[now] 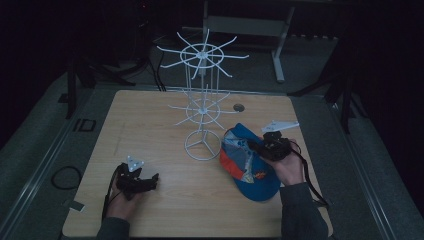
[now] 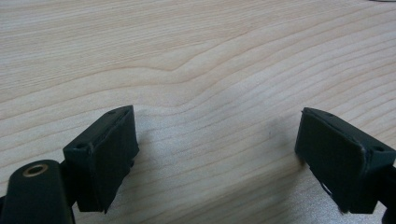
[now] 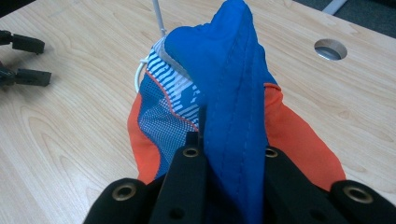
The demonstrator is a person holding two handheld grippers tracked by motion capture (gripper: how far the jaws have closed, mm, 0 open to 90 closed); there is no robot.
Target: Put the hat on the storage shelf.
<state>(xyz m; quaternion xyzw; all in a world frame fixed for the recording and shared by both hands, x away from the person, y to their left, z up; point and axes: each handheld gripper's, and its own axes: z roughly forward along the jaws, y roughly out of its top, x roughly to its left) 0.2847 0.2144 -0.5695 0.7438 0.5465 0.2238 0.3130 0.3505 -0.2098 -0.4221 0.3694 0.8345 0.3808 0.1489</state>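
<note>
A blue, orange and white cap [image 1: 248, 163] lies partly lifted at the right of the wooden table [image 1: 150, 125]. My right gripper [image 1: 260, 146] is shut on the cap's blue edge [image 3: 233, 93], which stands up between its jaws in the right gripper view, with orange and patterned panels hanging below. My left gripper [image 1: 152, 180] rests on the table at the front left, open, with bare wood between its pads [image 2: 107, 158]. It also appears far off as the left gripper [image 3: 23, 60] in the right gripper view.
A white wire display stand [image 1: 202, 100] with two tiers of radiating hooks rises from a round base [image 1: 202, 145] at the table's middle, just left of the cap. A round cable hole [image 1: 239, 107] sits behind the cap. Dark floor and stands surround the table.
</note>
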